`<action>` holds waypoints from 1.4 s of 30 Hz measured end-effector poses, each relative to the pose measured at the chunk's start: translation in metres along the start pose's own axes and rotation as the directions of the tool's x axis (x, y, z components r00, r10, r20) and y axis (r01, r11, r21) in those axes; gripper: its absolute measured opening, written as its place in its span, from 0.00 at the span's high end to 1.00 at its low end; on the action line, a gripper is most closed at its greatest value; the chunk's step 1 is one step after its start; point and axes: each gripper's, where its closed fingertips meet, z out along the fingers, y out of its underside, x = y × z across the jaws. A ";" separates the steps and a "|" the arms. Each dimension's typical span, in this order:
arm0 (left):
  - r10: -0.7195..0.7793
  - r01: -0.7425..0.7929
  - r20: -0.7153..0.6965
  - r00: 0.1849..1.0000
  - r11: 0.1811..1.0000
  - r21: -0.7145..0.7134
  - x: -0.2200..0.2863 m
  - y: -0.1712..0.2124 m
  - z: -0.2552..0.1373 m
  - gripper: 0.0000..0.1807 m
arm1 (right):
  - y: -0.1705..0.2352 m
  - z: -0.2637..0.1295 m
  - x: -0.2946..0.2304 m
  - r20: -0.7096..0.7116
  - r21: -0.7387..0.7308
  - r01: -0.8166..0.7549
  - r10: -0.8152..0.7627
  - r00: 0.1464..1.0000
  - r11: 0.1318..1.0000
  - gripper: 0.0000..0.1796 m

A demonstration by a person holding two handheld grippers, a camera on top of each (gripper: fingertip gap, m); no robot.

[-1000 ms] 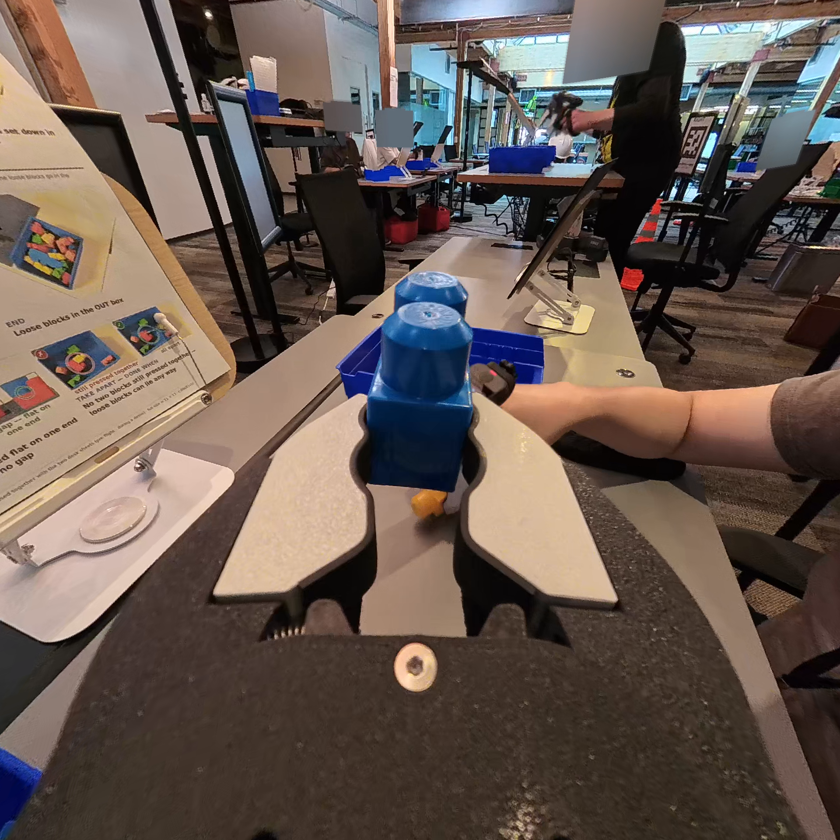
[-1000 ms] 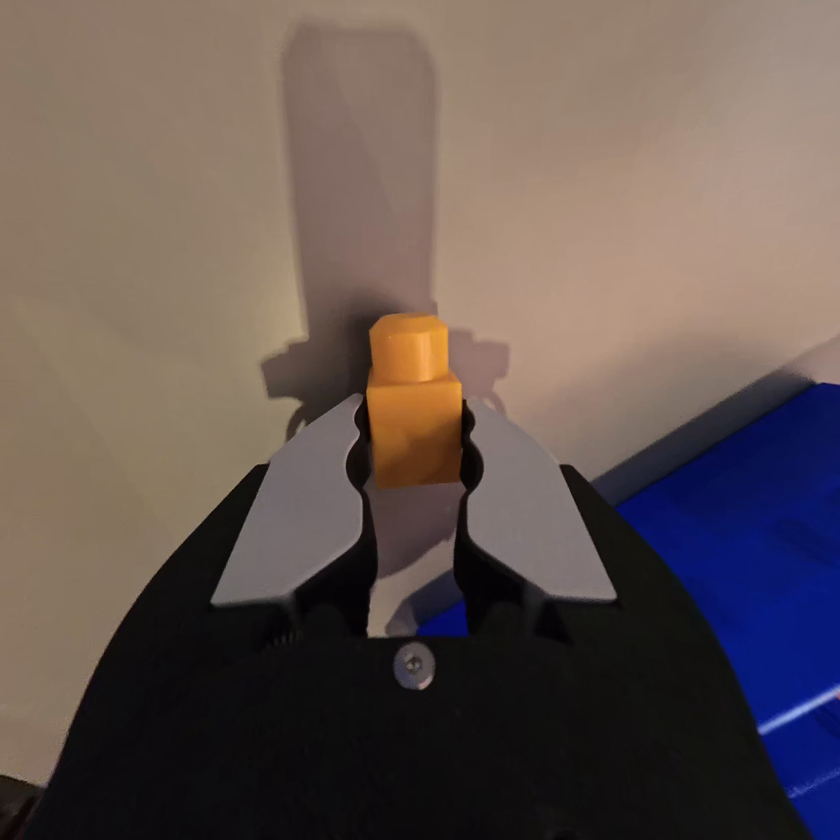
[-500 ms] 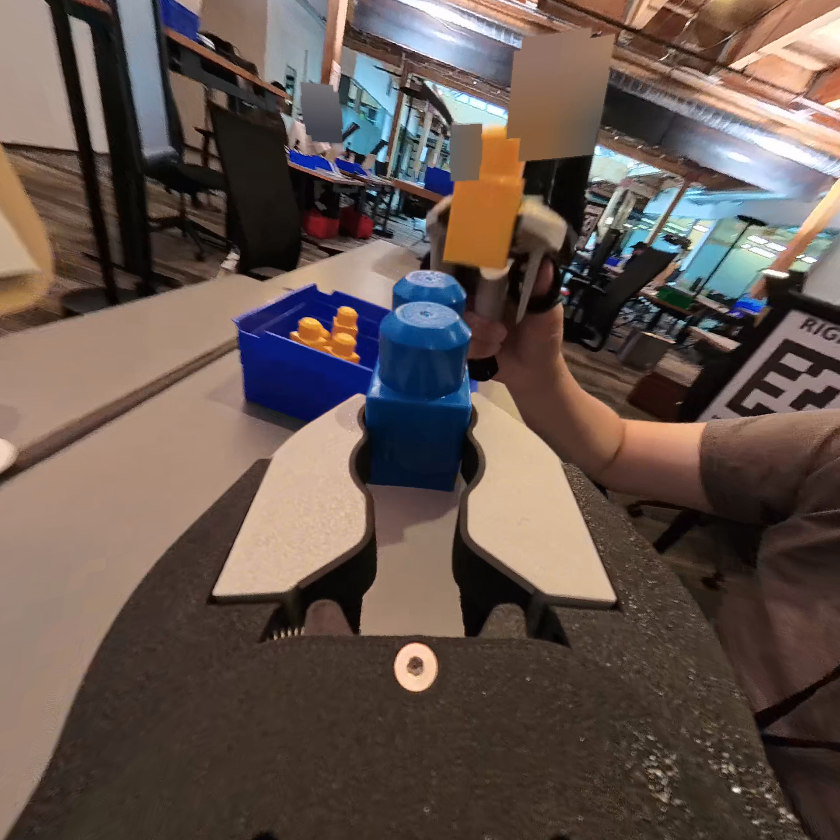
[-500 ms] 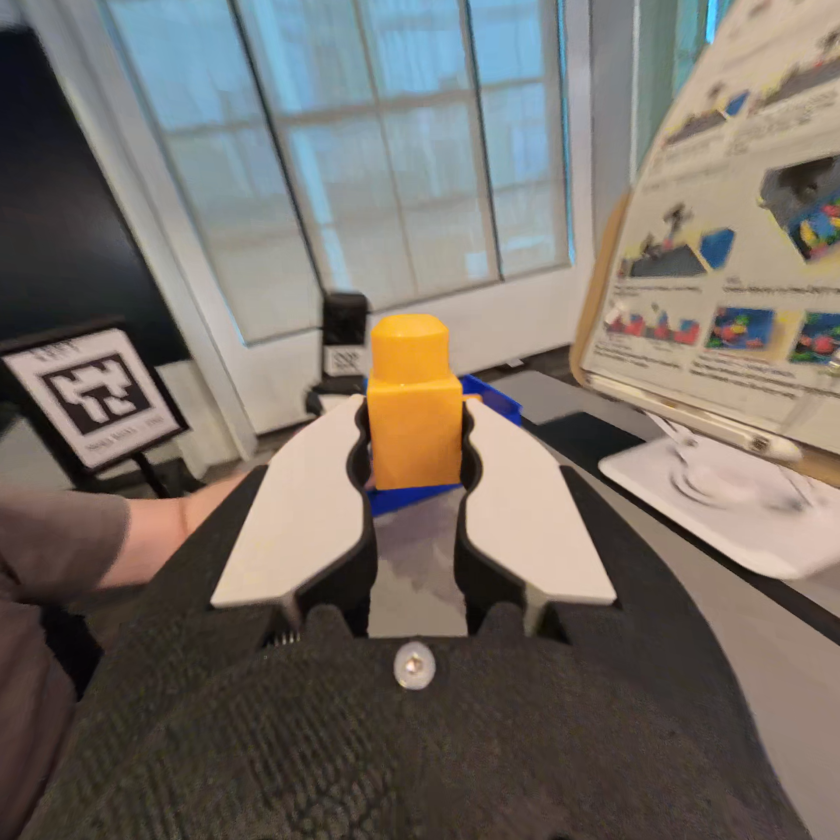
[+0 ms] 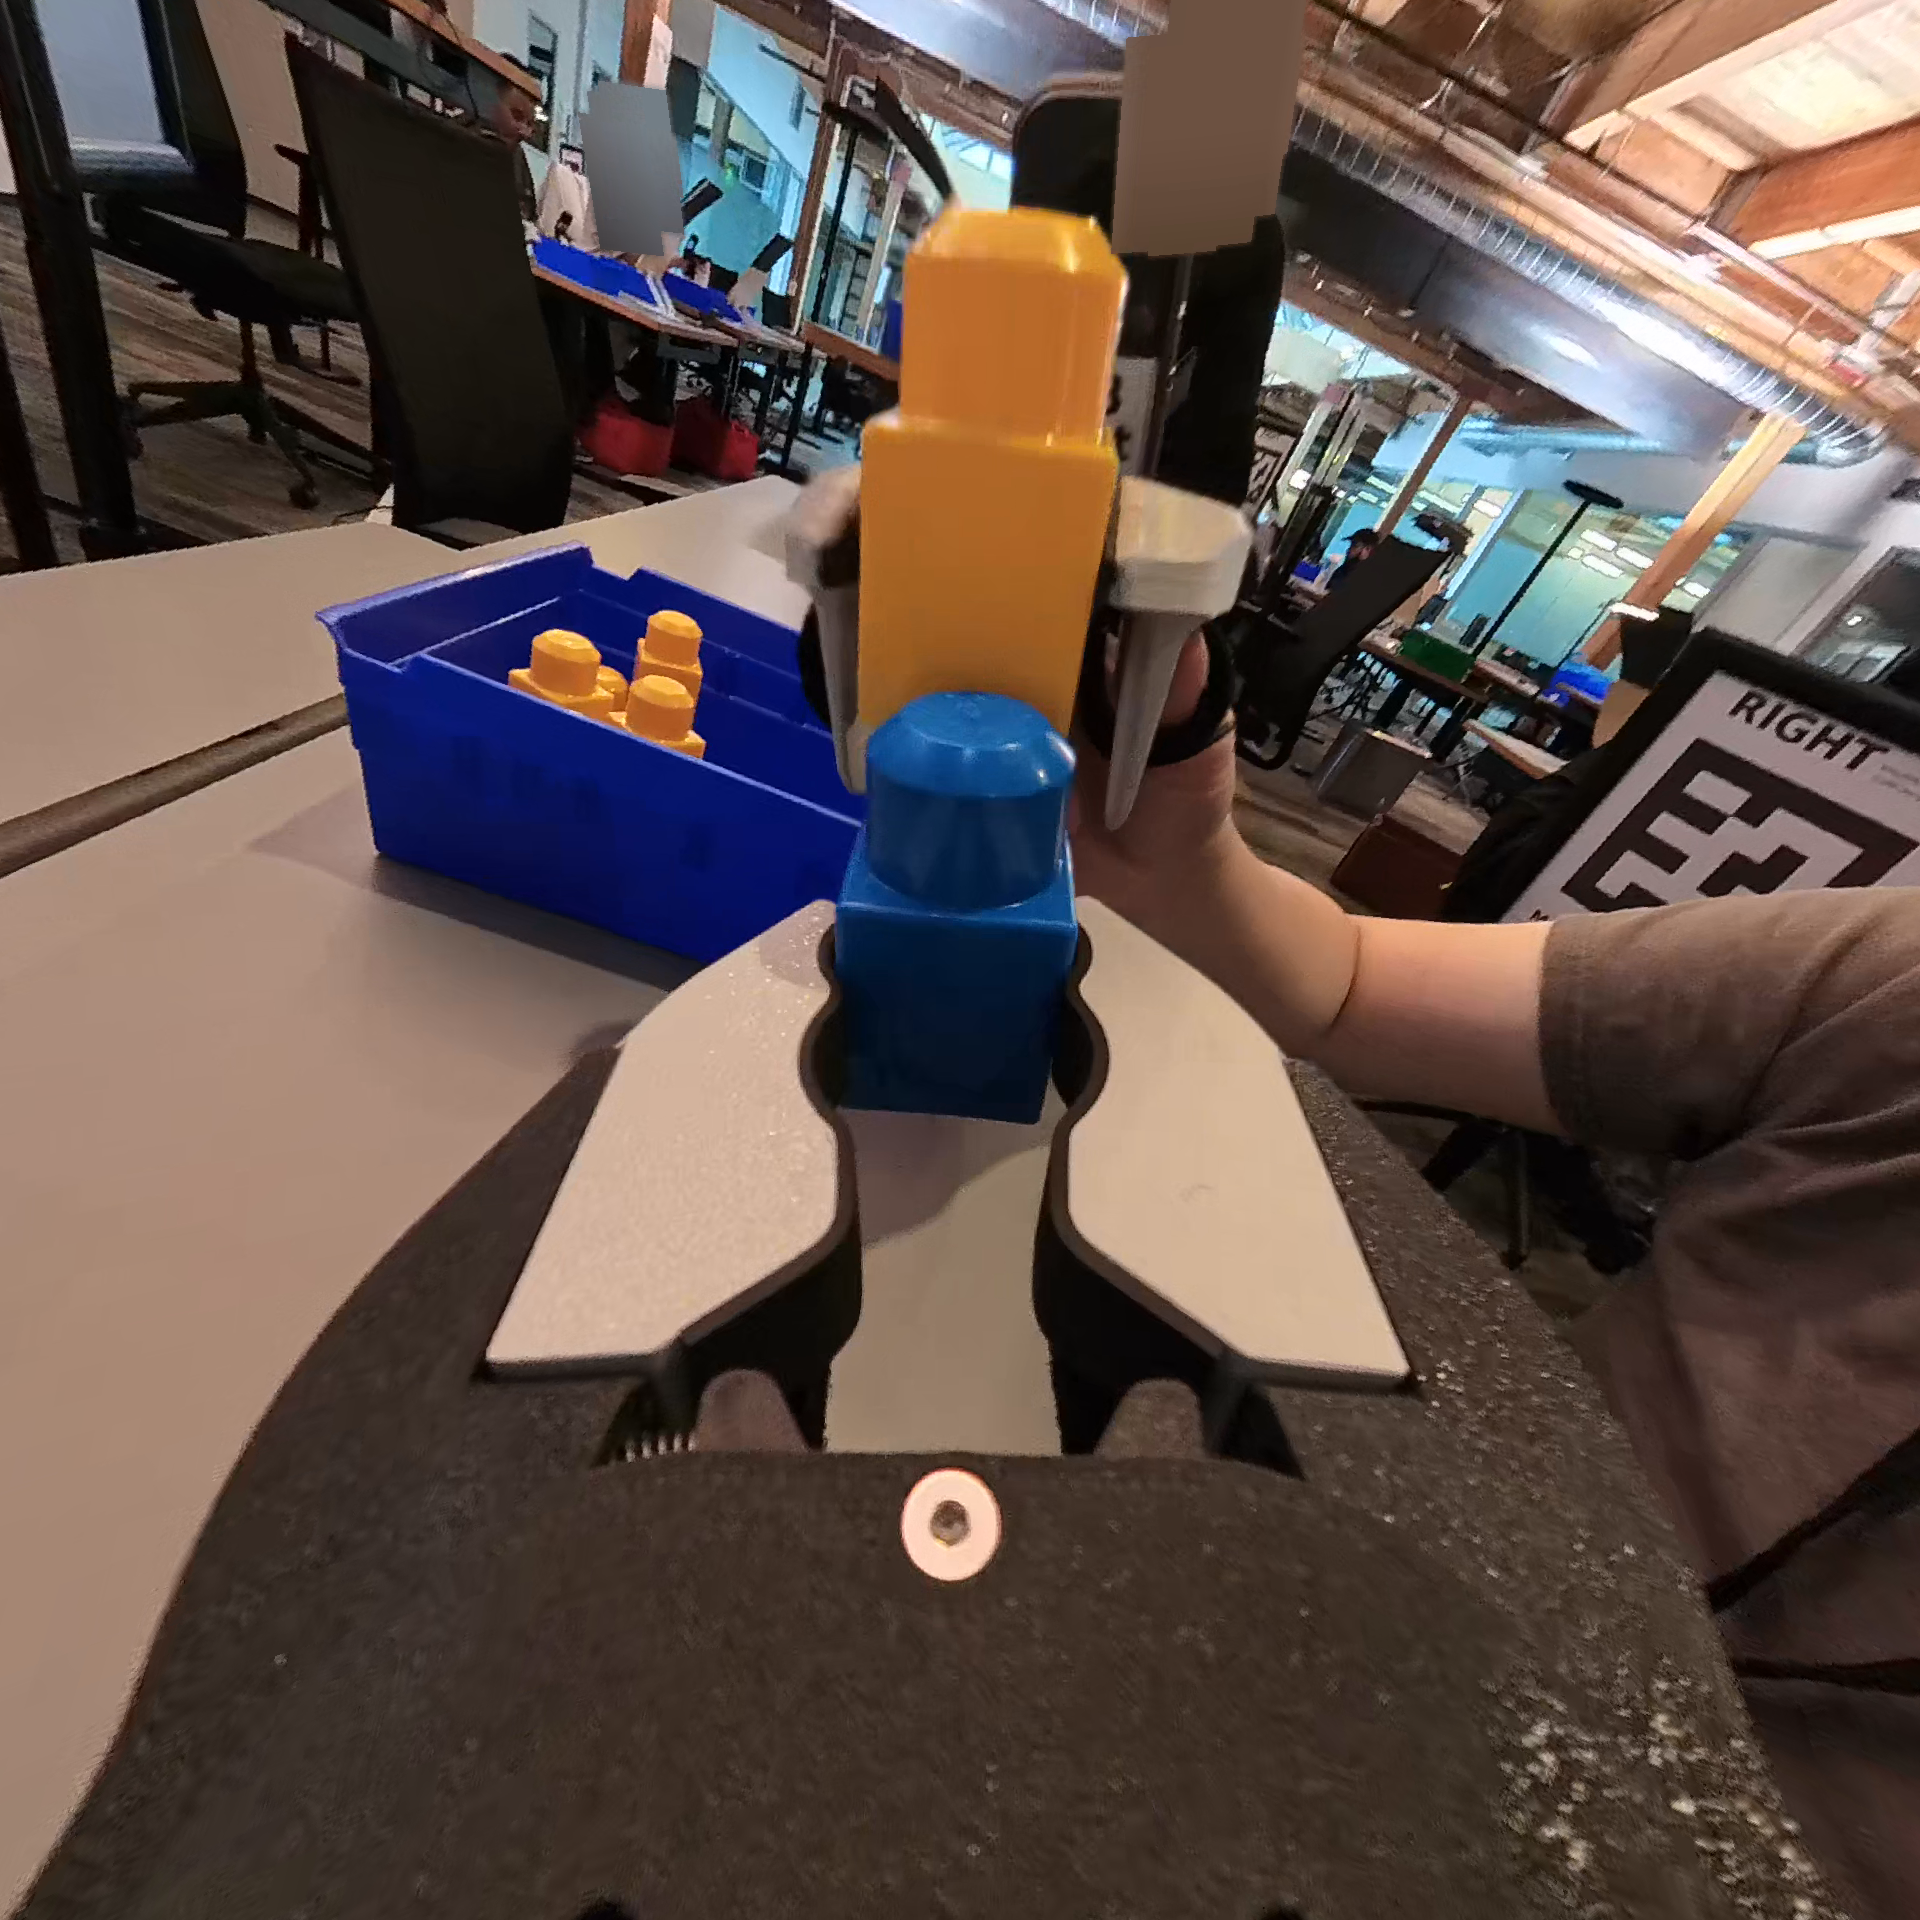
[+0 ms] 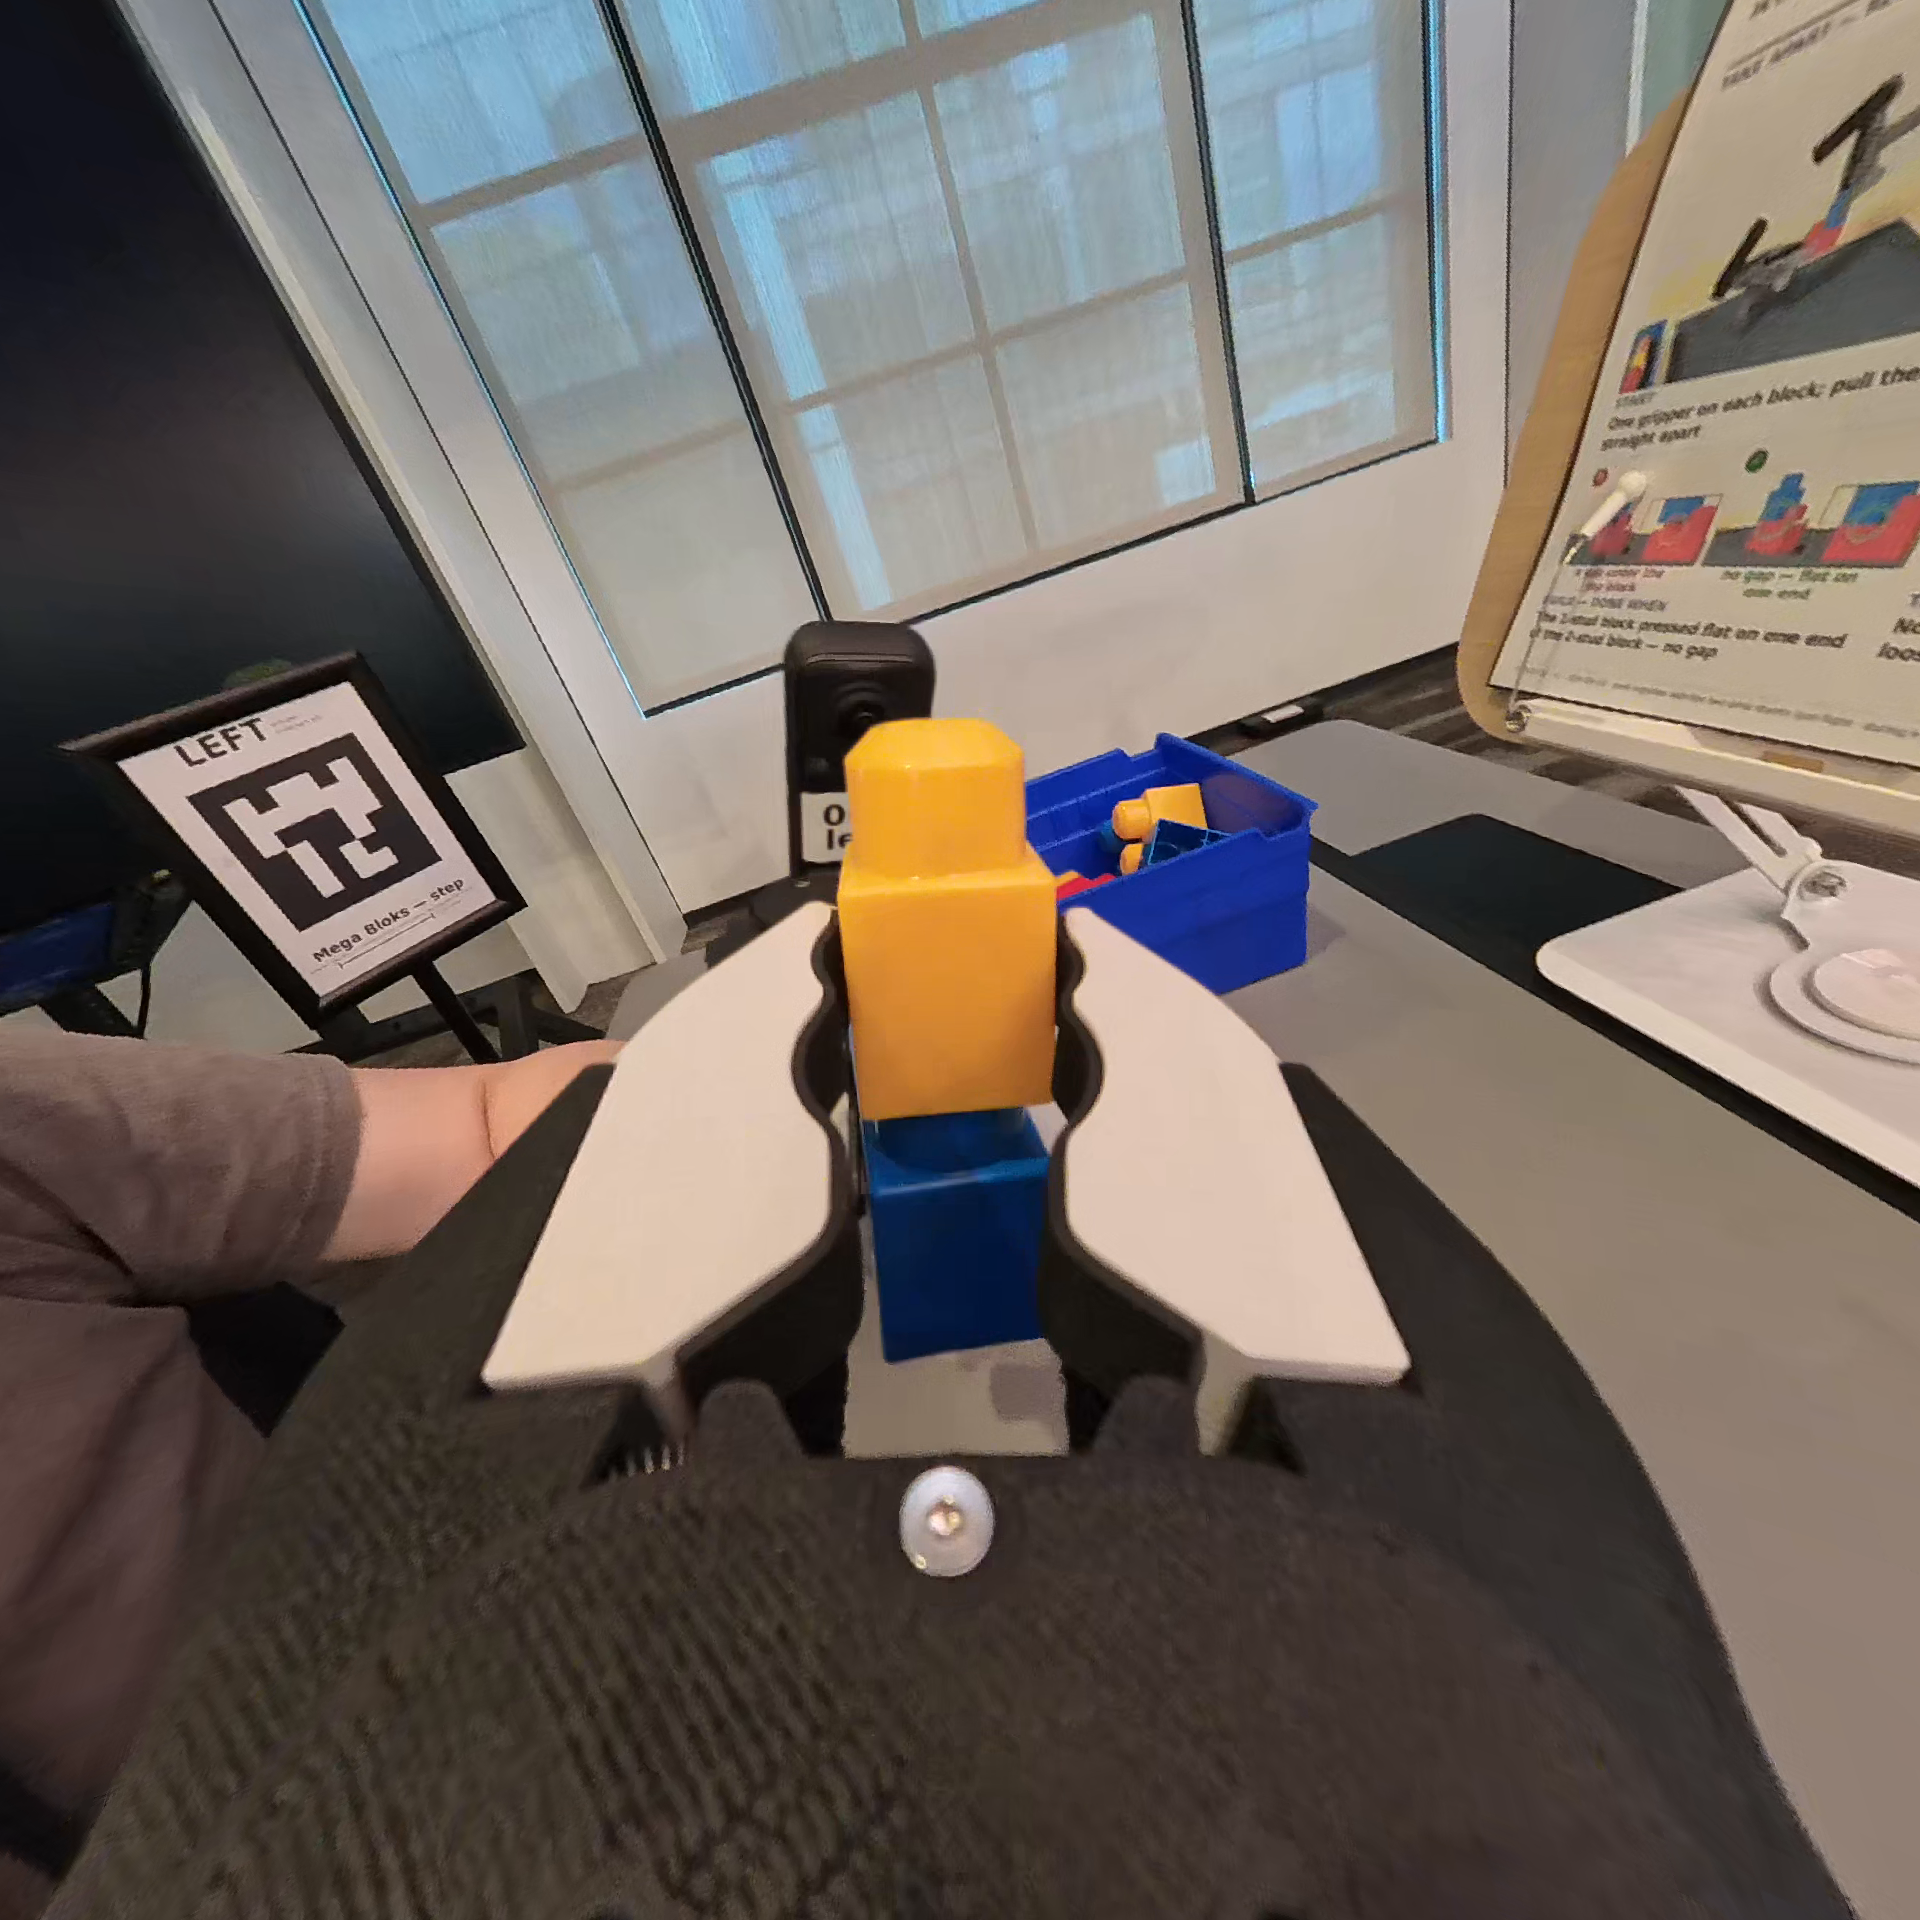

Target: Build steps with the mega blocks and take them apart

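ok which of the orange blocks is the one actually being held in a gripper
The tall orange block clamped in the right gripper, above the blue block. The other orange blocks lie loose in the blue bin.

Grey table (image 5: 208,1039), blue bin (image 5: 582,821) of orange blocks, second blue bin (image 6: 1205,914), white stand base (image 6: 1683,987)

Left gripper (image 5: 954,1023) is held level above the table, its two pale fingers (image 5: 717,1122) clamped on the body of a blue block (image 5: 951,997). Right gripper (image 6: 943,1023) faces it from the opposite side, jaws closed on an orange block (image 6: 940,997) poised directly over the blue one. The person's bare right forearm (image 5: 1340,997), sleeve at the elbow, reaches across behind the left gripper.
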 end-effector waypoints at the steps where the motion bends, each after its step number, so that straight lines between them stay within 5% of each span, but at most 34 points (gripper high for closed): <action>1: -0.007 0.008 -0.010 1.000 1.000 0.013 0.001 -0.002 -0.001 0.80 | 0.001 0.001 -0.002 0.014 -0.007 -0.004 0.004 1.000 1.000 0.79; 18: -0.081 0.082 -0.021 0.996 0.996 0.041 -0.003 -0.001 -0.006 0.80 | 0.006 0.003 0.007 0.049 0.119 -0.187 0.182 0.982 0.975 0.79; 27: -0.080 0.085 -0.058 0.995 0.994 0.073 0.003 -0.010 -0.007 0.80 | -0.005 -0.001 0.002 0.049 0.102 -0.112 0.107 0.993 0.989 0.73; 36: -0.051 0.053 -0.026 0.998 0.991 0.124 -0.001 -0.026 -0.022 0.80 | 0.018 -0.001 -0.002 0.147 -0.101 -0.107 0.121 0.982 0.989 0.70; 42: -0.023 0.029 -0.043 0.999 0.991 0.134 0.003 -0.028 -0.025 0.80 | 0.033 0.004 -0.009 0.196 -0.184 -0.056 0.093 0.976 0.981 0.80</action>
